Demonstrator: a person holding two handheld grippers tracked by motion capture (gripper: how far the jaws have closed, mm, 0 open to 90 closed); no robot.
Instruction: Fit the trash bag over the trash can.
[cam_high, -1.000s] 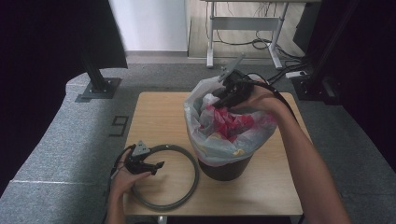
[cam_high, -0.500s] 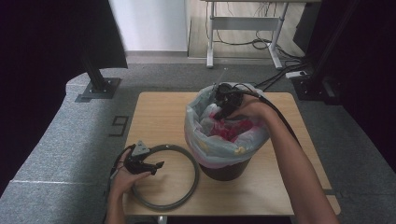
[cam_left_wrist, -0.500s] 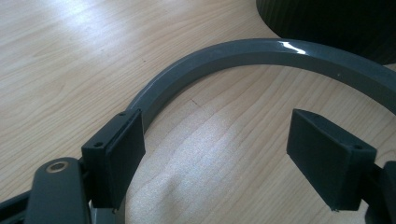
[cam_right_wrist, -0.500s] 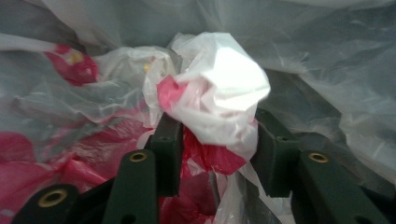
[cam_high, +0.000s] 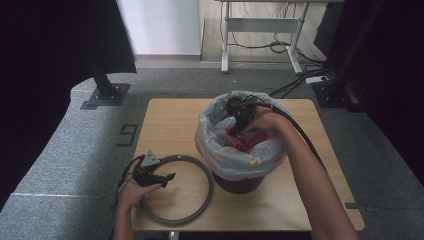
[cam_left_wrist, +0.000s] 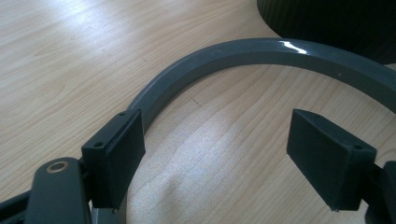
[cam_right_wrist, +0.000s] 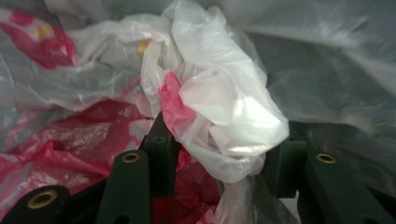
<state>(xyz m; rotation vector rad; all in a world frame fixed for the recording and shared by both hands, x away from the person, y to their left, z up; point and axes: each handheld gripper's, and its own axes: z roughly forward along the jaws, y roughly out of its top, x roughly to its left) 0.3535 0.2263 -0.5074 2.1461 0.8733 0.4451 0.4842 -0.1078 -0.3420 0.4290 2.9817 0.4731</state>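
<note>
glossy grey plastic ring (cam_left_wrist: 261, 51), matt wood-grain table (cam_high: 170, 125), thin crinkled plastic bags (cam_right_wrist: 219, 107)

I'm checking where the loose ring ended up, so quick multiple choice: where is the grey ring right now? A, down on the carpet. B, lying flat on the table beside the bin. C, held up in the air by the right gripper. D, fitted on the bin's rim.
B: the grey ring lies flat on the wooden table beside the bin, with the left gripper resting at it, jaws open.
</note>
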